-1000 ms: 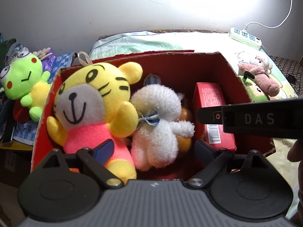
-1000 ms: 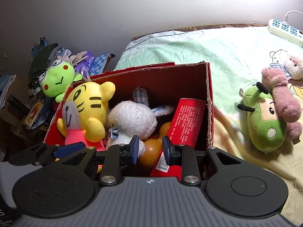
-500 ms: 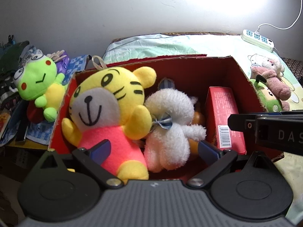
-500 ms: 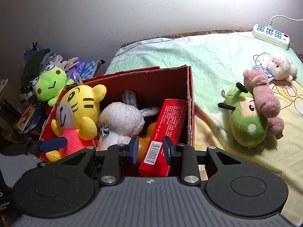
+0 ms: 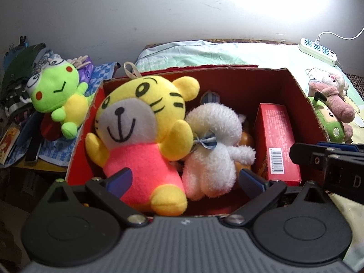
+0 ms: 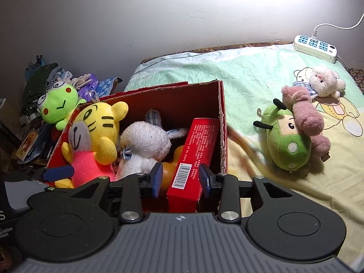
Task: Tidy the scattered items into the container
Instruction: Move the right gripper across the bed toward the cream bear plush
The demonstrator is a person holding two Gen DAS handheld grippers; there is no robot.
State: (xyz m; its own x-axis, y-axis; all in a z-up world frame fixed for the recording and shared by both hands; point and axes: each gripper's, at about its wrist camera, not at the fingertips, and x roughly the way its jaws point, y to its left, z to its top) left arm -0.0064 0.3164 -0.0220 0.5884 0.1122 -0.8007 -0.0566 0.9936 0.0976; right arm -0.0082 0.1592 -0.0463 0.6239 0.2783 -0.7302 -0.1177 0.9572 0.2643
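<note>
A red cardboard box [image 5: 298,86] [image 6: 221,118] on the bed holds a yellow tiger plush [image 5: 145,122] [image 6: 95,136], a white rabbit plush [image 5: 213,145] [image 6: 145,143], an orange toy [image 6: 173,166] and a red carton [image 5: 276,143] [image 6: 195,152]. My left gripper [image 5: 185,179] is open and empty above the box's near edge. My right gripper [image 6: 180,177] is partly open and empty, its fingers either side of the red carton's near end without touching it. On the bed lie a green plush [image 6: 286,143], a pink plush [image 6: 307,122] and a small white plush [image 6: 325,82].
A green frog plush [image 5: 56,93] [image 6: 56,104] sits on a cluttered pile left of the box. A white power strip [image 6: 315,47] lies at the bed's far right by the wall. The right gripper's side [image 5: 329,163] shows at the right in the left wrist view.
Both grippers have drawn back and risen from the box. The right gripper has swung right, bringing the bed plushes more into view, and its jaws have opened wider.
</note>
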